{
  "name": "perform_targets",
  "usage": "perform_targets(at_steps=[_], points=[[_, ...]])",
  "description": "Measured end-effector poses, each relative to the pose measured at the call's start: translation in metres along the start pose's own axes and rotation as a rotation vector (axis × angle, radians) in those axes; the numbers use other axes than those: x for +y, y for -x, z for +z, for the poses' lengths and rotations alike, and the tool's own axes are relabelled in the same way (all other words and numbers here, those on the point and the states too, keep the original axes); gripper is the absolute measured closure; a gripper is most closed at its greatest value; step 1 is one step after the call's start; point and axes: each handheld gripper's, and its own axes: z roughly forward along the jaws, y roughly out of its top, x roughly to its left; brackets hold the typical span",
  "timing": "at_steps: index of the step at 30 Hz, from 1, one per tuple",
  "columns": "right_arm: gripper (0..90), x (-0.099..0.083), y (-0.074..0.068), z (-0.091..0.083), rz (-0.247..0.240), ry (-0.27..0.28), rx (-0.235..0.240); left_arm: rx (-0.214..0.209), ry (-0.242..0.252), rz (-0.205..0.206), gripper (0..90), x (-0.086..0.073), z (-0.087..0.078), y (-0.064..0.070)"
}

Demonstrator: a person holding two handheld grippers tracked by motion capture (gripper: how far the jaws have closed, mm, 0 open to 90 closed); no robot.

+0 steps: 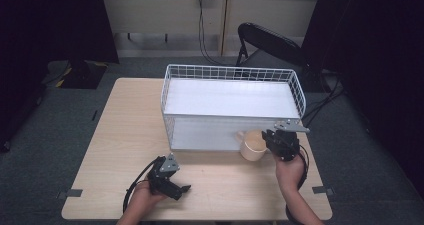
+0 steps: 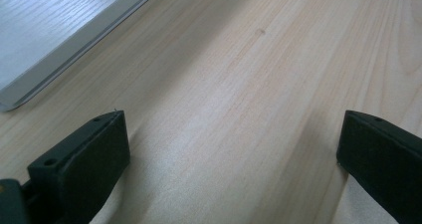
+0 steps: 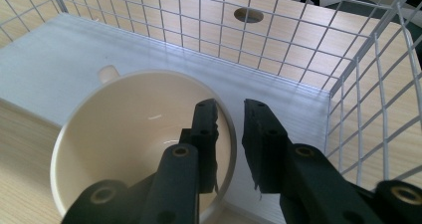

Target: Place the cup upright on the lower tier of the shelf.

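A cream cup [image 1: 252,144] hangs at the near right corner of the white wire basket [image 1: 230,72]. My right gripper [image 1: 267,137] is shut on its rim. In the right gripper view one jaw sits inside the cup [image 3: 124,129] and the other outside, with the right gripper [image 3: 230,114] pinching the wall. The cup's handle [image 3: 106,73] points toward the basket floor [image 3: 59,59]. My left gripper [image 1: 185,190] rests low over the table's front left, open. In the left gripper view the left gripper [image 2: 231,134] has bare wood between its jaws.
The wire walls [image 3: 348,99] of the basket rise to the right of the cup and behind it. The basket's white base edge [image 2: 59,50] lies ahead of the left gripper. A black folding chair [image 1: 270,42] stands behind the wooden table [image 1: 125,120].
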Motion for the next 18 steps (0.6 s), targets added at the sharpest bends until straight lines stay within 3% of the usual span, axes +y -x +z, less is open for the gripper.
perform_targets(at_steps=[4, 8, 18], points=[[72.9, -0.0002, 0.0006, -0.0007, 0.008, 0.013, 0.0, 0.0, 0.0, -0.001, 0.0, 0.0, 0.0, 0.0], [83.8, 0.0006, 0.0008, -0.0021, -0.003, 0.017, 0.008, 0.0, 0.0, 0.0, 0.0, 0.0, 0.0, 0.0], [87.9, -0.0005, 0.002, -0.0004, 0.014, 0.053, -0.021, 0.0, 0.0, 0.0, 0.0, 0.0, 0.0, 0.0]])
